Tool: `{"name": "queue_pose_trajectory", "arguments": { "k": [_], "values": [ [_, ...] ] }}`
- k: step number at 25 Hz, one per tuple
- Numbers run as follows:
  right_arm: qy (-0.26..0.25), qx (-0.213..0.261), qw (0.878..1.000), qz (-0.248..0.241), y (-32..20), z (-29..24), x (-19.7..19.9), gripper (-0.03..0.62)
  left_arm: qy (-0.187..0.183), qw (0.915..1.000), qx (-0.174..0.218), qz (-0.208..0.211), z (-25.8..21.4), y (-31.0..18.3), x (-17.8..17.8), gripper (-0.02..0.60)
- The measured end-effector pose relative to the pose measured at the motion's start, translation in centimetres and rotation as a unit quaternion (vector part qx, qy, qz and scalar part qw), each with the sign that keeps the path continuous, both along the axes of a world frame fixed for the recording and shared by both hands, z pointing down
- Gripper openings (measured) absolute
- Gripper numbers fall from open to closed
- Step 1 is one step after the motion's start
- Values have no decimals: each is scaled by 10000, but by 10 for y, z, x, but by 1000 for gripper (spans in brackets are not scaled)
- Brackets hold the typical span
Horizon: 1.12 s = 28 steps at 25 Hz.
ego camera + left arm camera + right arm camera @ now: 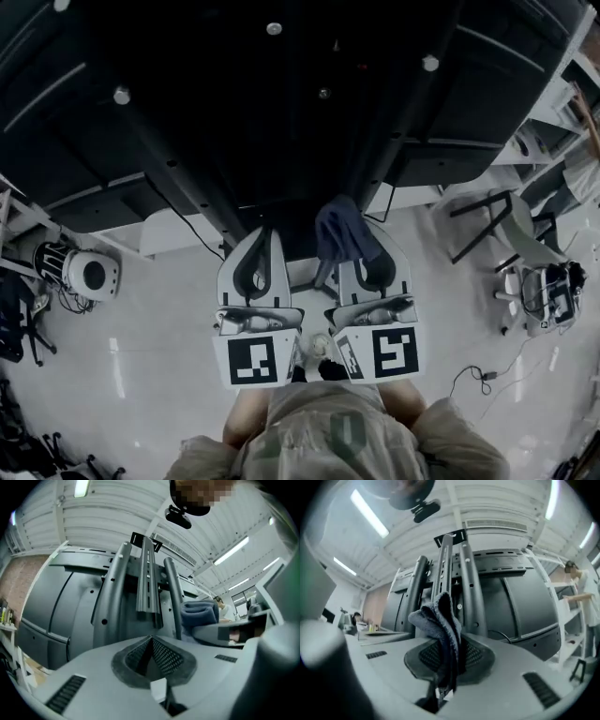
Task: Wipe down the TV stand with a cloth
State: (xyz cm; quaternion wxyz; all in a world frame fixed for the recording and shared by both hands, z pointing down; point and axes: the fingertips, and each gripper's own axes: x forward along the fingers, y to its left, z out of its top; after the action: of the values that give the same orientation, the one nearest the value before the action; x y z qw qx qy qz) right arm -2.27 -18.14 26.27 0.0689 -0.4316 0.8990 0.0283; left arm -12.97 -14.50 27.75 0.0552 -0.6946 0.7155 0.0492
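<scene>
Soft dark blue cloth (439, 620), bunched and folded, pinched in the right tool (445, 654), sticking out at 12 o'clock toward the dark TV stand (465, 573), left tool (152, 649) pressed together, nothing in it

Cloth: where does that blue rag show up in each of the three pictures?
Head view: cloth at centre, in the right claw.
Left gripper view: cloth right of middle, beside the posts.
Right gripper view: cloth dead centre, pinched in the claw.
Shared landmark: the stand's posts, in all three.
</scene>
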Motion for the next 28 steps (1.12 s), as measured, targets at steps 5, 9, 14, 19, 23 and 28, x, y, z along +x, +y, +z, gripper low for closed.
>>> {"name": "queue_pose_trajectory", "arguments": {
  "k": [5, 9, 14, 19, 23, 28],
  "values": [
    [-432, 195, 9987, -164, 11, -29, -4, 58, -239, 9987, 400, -226, -34, 18, -16, 15],
    [-285, 408, 9987, -92, 14, -35, -5, 58, -274, 9973, 594, -333, -50, 27, -23, 15],
    [-90, 502, 9987, -11, 16, -33, 3, 58, -282, 9965, 719, -312, -57, 30, -13, 15],
    [-109, 502, 9987, -40, 14, -35, 6, 58, -308, 9963, 748, -303, -60, 31, -9, 15],
    [-141, 443, 9989, -99, 18, -34, -3, 58, -351, 9962, 726, -315, -61, 37, -16, 15],
    [-156, 405, 9989, -150, 19, -33, -7, 58, -388, 9962, 711, -335, -61, 40, -19, 15]
  ]
}}
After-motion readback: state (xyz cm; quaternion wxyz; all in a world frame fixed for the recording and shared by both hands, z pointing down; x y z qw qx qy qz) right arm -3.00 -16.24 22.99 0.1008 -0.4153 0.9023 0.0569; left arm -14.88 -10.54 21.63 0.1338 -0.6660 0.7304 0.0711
